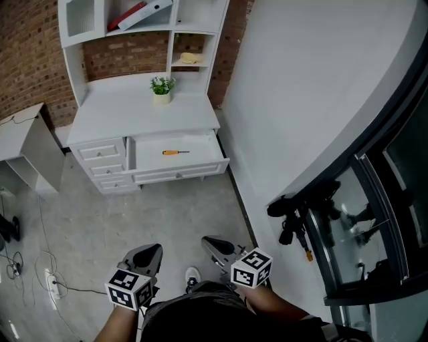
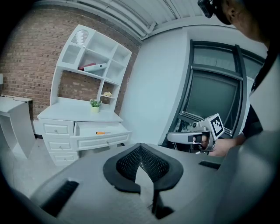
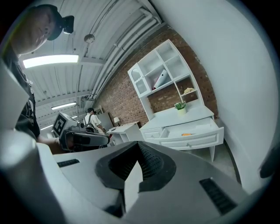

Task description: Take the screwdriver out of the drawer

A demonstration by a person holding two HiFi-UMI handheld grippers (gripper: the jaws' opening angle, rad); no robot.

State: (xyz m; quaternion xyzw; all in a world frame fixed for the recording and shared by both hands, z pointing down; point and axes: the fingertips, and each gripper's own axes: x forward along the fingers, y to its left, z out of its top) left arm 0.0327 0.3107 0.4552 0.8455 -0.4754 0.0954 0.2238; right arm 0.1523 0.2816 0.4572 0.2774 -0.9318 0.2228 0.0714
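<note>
Grey floor (image 1: 167, 214), left tongs (image 1: 150, 254), right tongs (image 1: 215, 243) (both shut) pointing slightly downward

Orange-handled screwdriver (image 1: 175, 153) lies flat, crosswise, mid of open white drawer (image 1: 144, 162).

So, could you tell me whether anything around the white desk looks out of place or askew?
Only small things: the wide drawer stands pulled out with an orange-handled screwdriver lying in it, and a white binder on the top shelf leans over. Nothing looks spilled or broken.
</note>
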